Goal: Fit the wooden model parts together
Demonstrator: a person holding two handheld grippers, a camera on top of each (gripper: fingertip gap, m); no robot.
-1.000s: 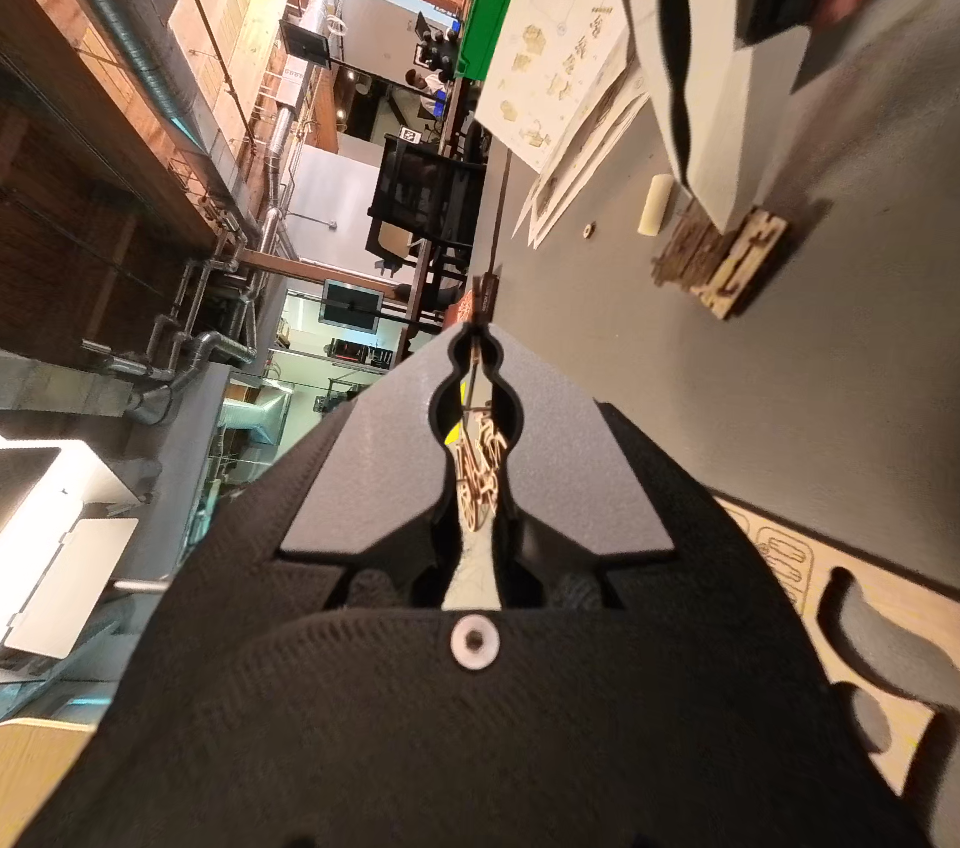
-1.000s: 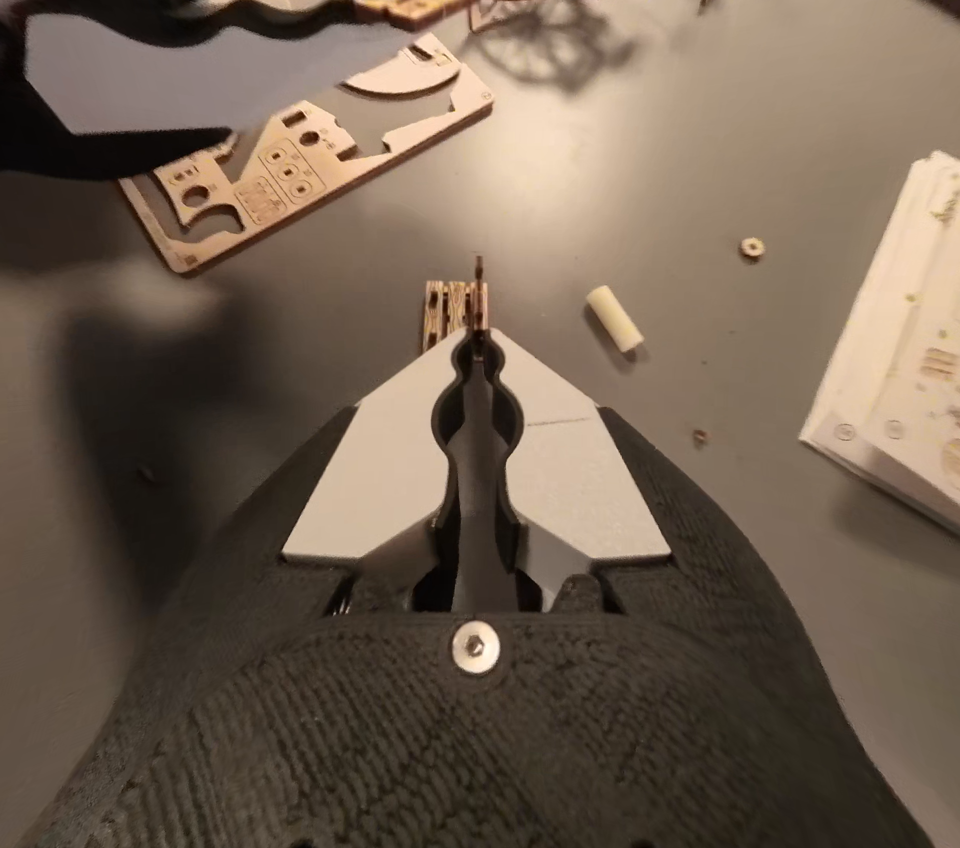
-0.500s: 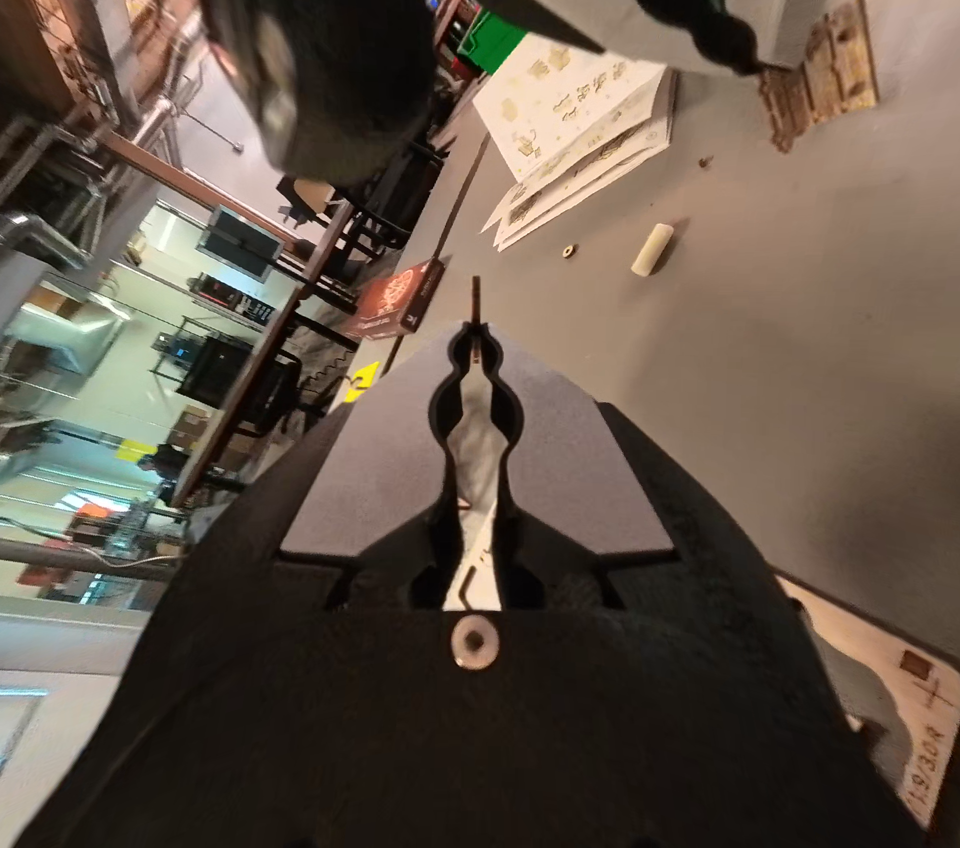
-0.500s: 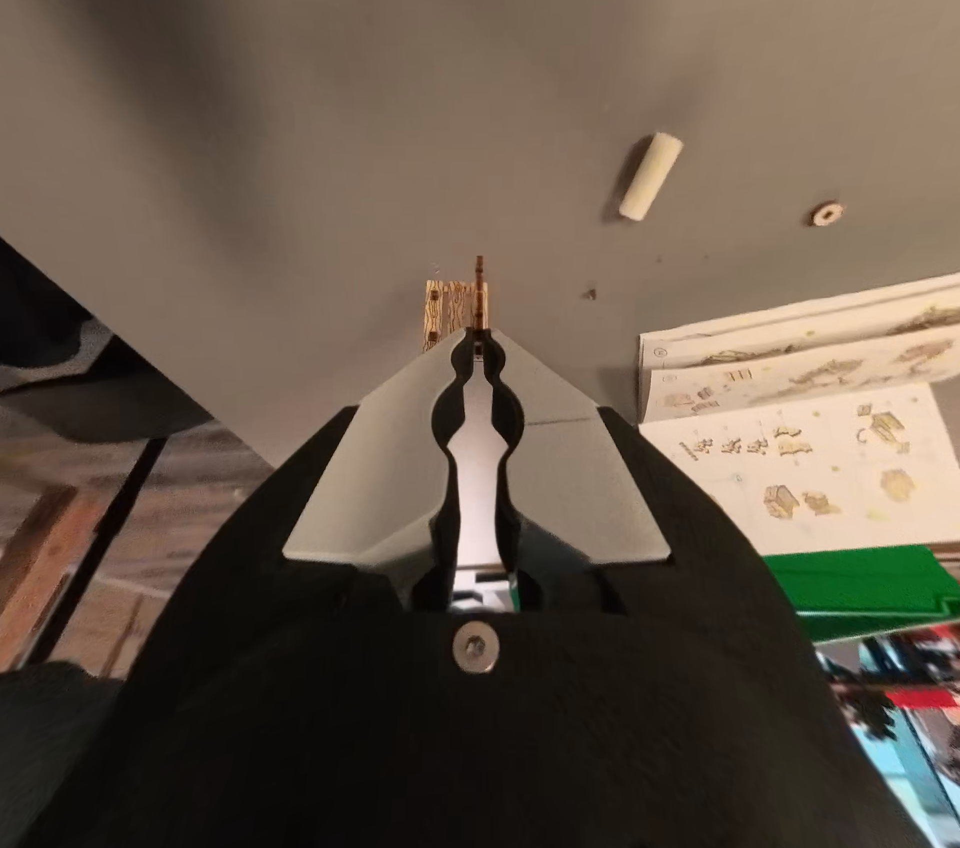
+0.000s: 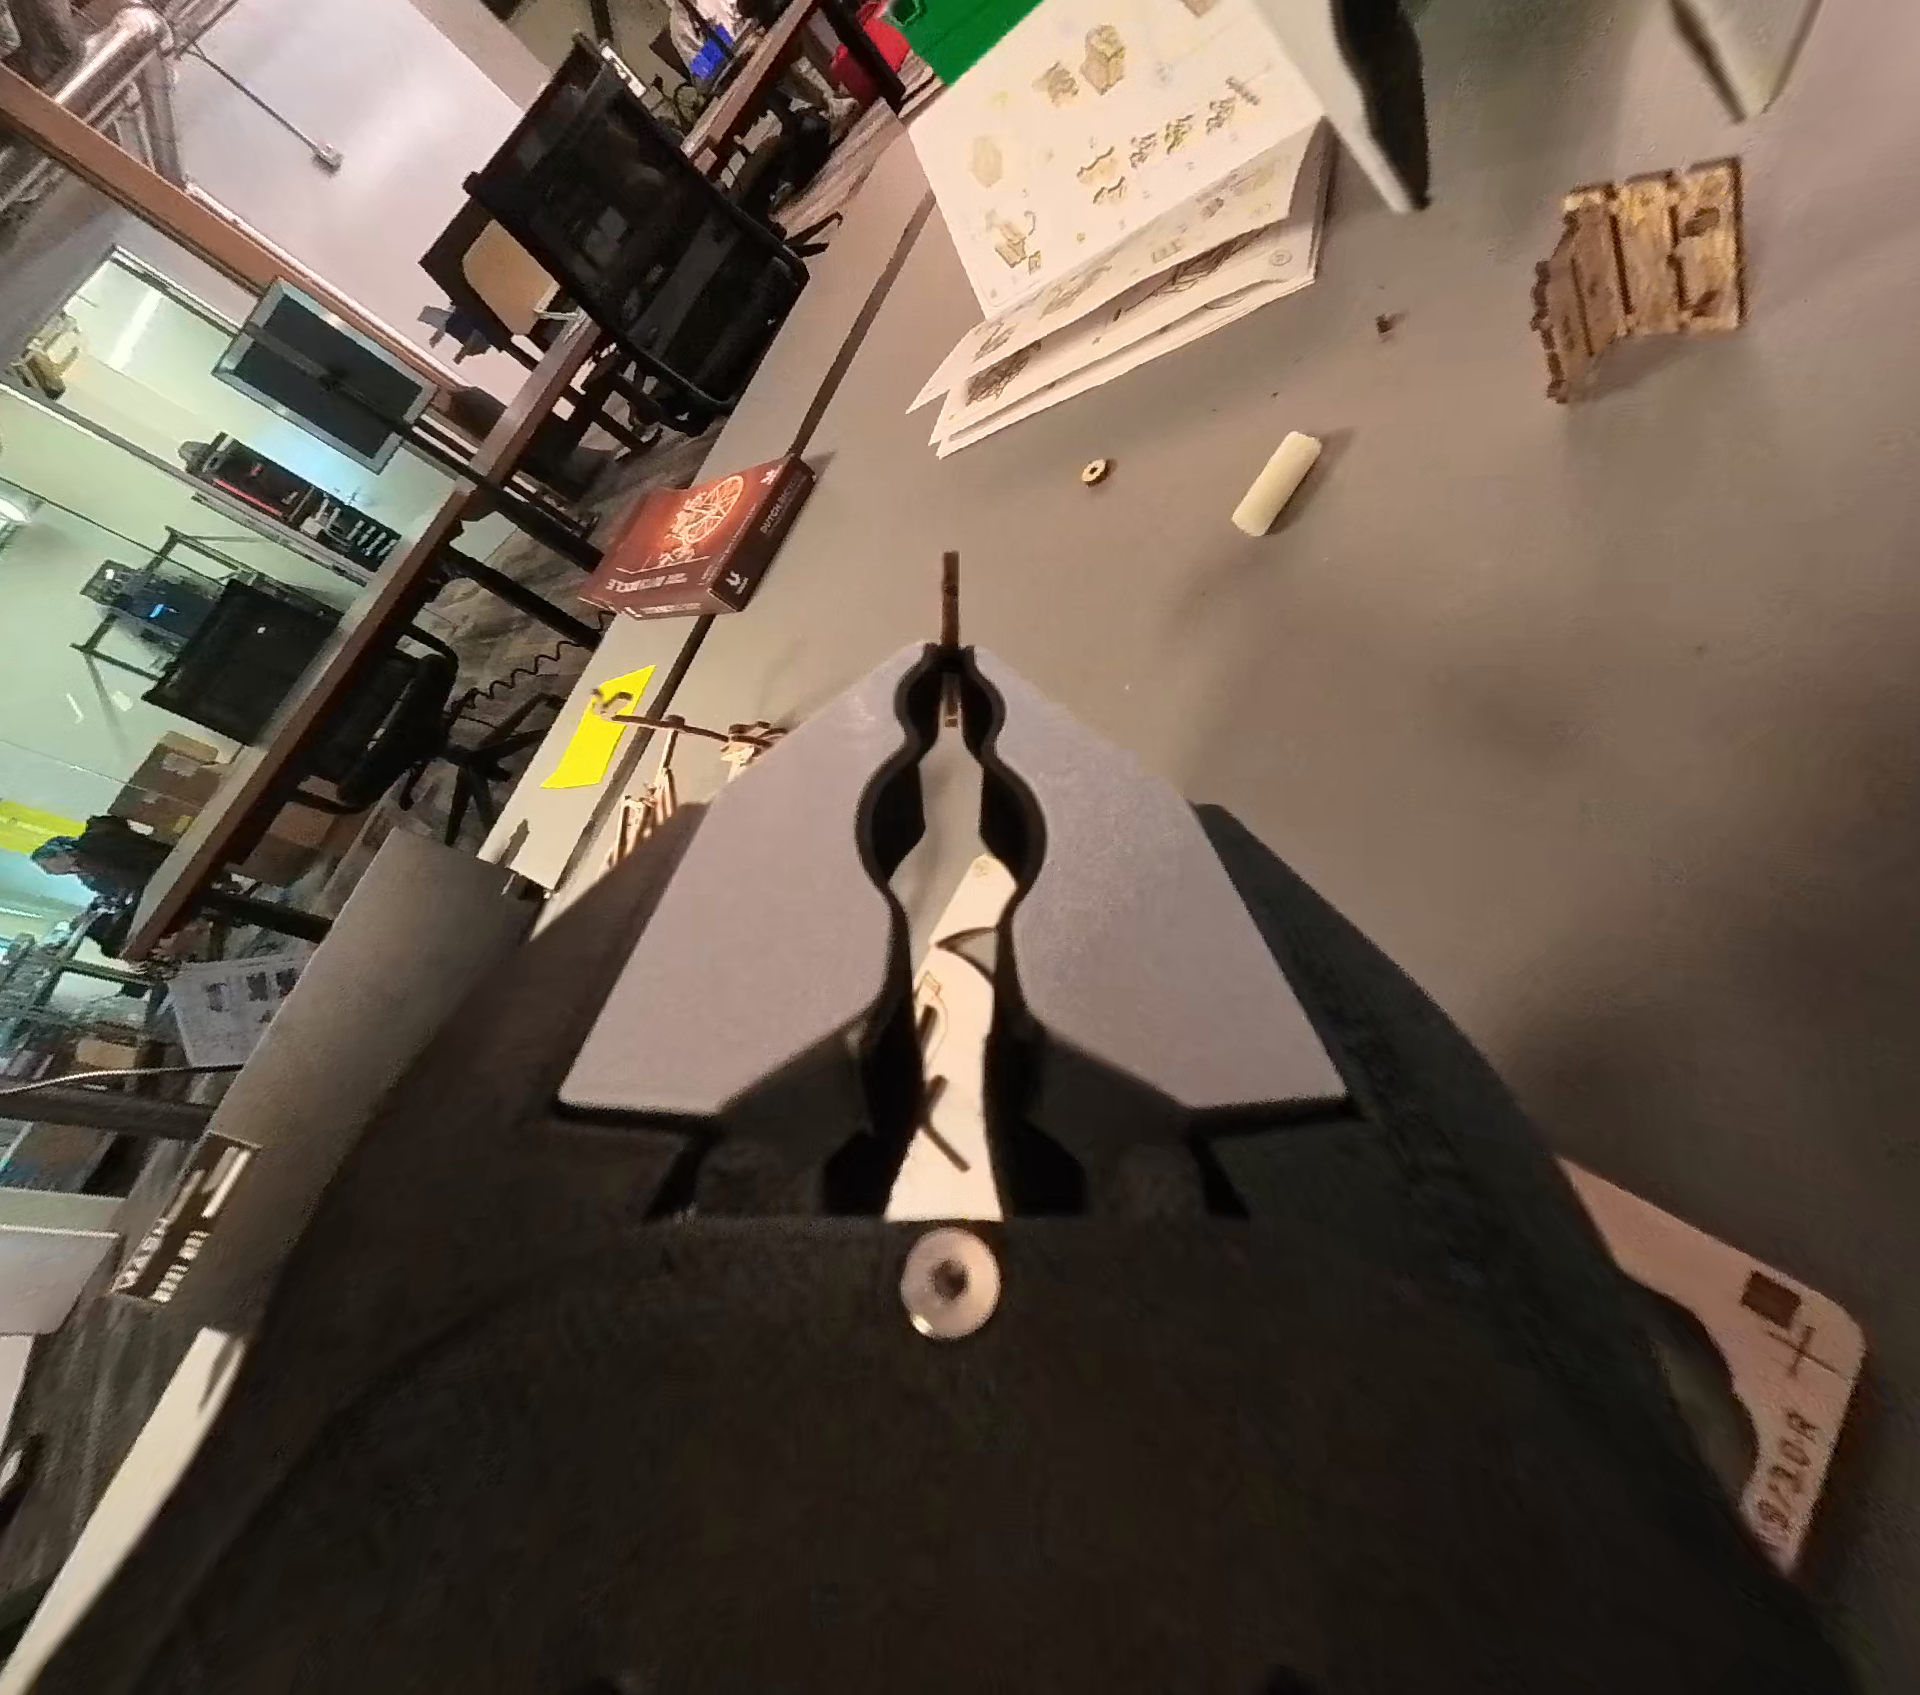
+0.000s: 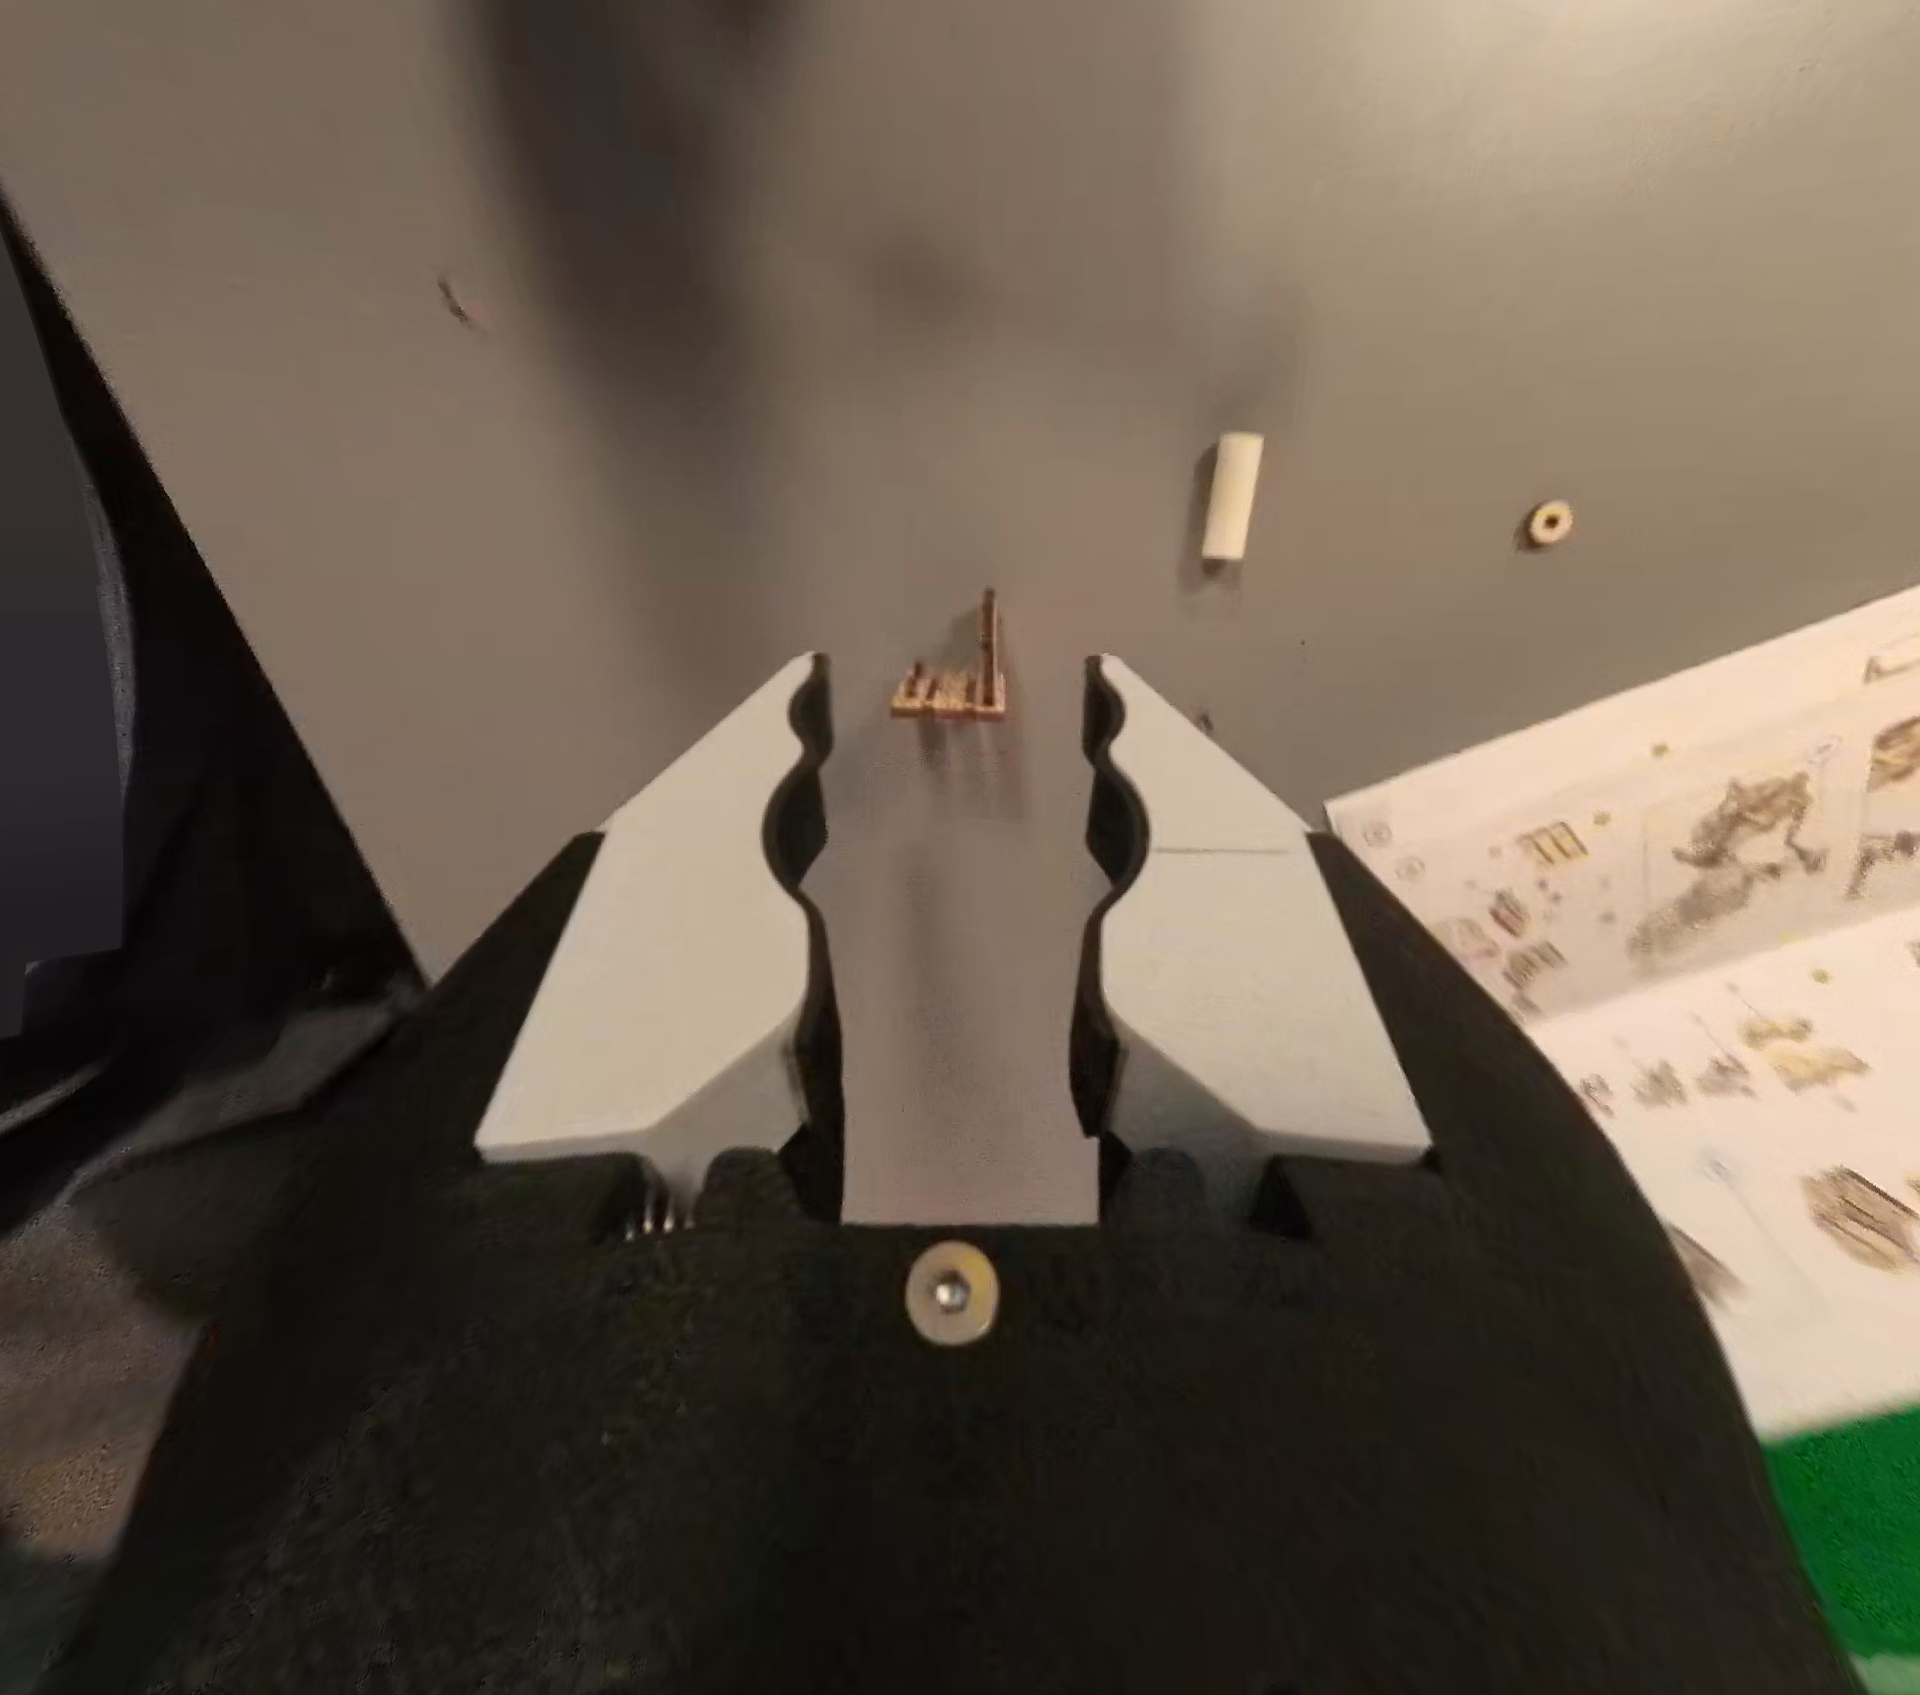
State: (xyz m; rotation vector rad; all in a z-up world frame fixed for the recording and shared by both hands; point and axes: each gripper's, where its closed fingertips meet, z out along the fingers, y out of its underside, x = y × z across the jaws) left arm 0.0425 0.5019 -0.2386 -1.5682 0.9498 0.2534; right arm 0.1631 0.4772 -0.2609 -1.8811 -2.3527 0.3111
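Workshop background only leftward; plank panel [image 6: 951, 695] between right gripper [image 6: 956, 674] fingers rightward.

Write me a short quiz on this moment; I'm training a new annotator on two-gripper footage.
1. True or false: the right gripper is clamped on the small wooden assembly.
2. What does the left gripper hold? A) the white cylinder B) a thin wooden strip C) the instruction booklet
3. Fill in: in the right wrist view, the small wooden ring lies to the ____ of the white cylinder.

Key: 1. False, its jaws are spread and the assembly lies on the grey table beyond them. 2. B. 3. right.
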